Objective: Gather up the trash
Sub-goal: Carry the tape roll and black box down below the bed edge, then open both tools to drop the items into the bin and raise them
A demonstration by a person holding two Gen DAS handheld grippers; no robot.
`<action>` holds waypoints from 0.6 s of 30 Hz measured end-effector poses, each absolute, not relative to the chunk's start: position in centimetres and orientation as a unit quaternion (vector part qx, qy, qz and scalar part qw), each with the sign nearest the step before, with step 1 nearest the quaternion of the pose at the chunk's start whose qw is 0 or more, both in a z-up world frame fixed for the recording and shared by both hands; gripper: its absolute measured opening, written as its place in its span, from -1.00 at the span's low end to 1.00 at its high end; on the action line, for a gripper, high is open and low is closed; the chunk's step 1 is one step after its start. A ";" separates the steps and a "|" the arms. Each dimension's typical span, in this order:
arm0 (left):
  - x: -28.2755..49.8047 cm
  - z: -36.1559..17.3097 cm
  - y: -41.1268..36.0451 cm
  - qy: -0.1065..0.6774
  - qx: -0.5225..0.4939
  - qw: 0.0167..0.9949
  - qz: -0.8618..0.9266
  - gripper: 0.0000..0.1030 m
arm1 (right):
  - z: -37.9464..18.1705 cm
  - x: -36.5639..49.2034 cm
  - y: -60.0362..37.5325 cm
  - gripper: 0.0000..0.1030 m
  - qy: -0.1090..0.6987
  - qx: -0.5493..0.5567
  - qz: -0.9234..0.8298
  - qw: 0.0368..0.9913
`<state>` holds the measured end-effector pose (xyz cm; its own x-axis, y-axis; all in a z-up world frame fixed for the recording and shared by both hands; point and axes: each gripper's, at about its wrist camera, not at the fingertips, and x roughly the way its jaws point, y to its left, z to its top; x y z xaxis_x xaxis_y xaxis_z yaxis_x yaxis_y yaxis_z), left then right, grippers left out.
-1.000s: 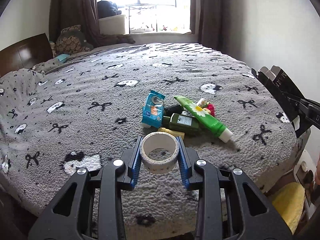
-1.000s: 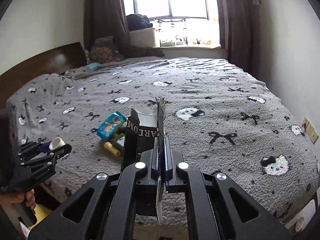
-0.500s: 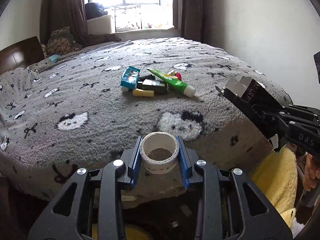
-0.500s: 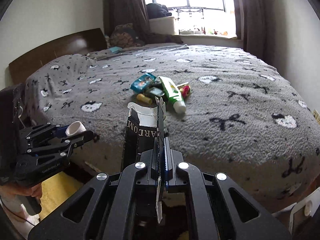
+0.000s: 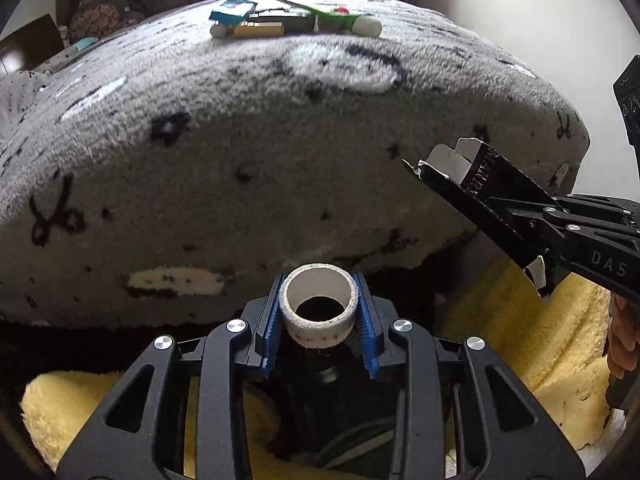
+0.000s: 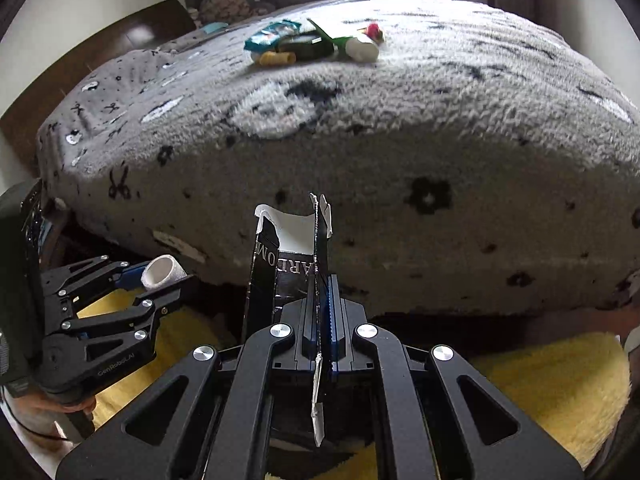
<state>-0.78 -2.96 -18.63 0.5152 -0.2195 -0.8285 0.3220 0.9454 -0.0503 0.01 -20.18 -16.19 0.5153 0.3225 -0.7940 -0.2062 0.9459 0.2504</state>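
My left claw (image 5: 319,312) is clamped on a white tape roll (image 5: 318,304), blue pads pressing its two sides, hole facing the camera. My right claw (image 6: 322,300) is squeezed nearly flat on one wall of a torn black carton (image 6: 280,272), white inside, open end up. Both sit low by the foot of the bed (image 5: 240,140), over a yellow fluffy rug (image 6: 560,380).

Left wrist view only: dark opening right under the roll, can't tell what it is; carton seen side-on at right (image 5: 472,184), with fingers (image 5: 622,340) of my right hand at the edge.

Right wrist view only: roll seen from the side (image 6: 164,272) in the left claw (image 6: 160,280), lettering on the carton face, wooden headboard (image 6: 132,40).

Remaining trash pile (image 6: 312,42) on the grey blanket top: teal packet, yellow tube, green tube with white cap (image 5: 364,26), dark box. Far from both claws.
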 end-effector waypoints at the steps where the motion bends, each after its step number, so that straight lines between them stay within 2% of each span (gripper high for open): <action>1: -0.8 -19.4 -2.9 0.476 0.053 0.864 -0.156 -0.39 | -16.8 0.1 -20.1 -0.89 0.479 0.064 0.152 0.863; 11: -0.7 -25.3 -2.1 0.563 0.029 0.811 -0.157 -0.38 | -24.0 0.4 -18.8 -0.89 0.594 0.097 0.159 0.783; 18: -0.3 -27.4 -2.1 0.597 0.028 0.783 -0.172 -0.38 | -25.5 0.4 -18.5 -0.84 0.615 0.104 0.166 0.764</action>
